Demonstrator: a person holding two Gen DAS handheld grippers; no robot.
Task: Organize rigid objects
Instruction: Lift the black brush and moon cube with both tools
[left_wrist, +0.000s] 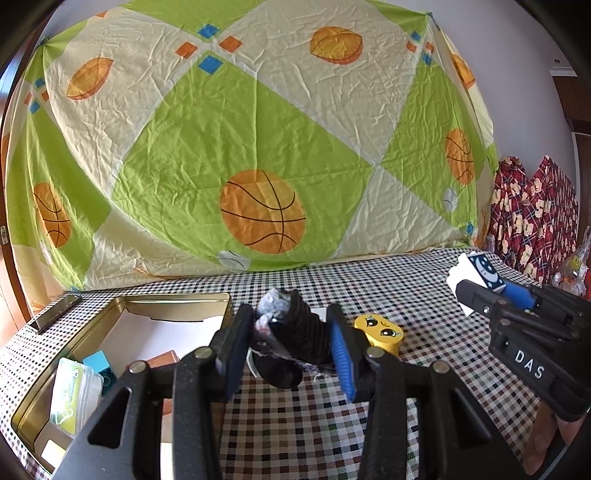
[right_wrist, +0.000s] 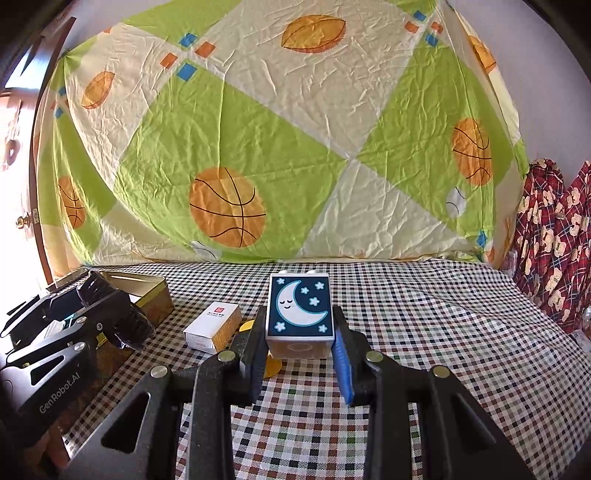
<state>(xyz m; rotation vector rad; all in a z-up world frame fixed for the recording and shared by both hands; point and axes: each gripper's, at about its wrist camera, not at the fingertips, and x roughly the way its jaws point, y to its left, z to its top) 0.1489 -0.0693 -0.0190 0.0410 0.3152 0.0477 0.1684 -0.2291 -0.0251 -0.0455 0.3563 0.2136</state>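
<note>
- The left gripper (left_wrist: 291, 347) tilts slightly downward over the checked tablecloth (left_wrist: 424, 306), its jaws clamped on a dark rolled bundle of cloth (left_wrist: 295, 332), just right of the open gold tin (left_wrist: 177, 301).
- The right gripper (right_wrist: 301, 343) also points slightly down, pinching a white block with a moon picture (right_wrist: 300, 306) held above the cloth.
- A yellow face block (left_wrist: 380, 328) lies beyond the left gripper; a small white box (right_wrist: 212, 326) sits near the tin.
</note>
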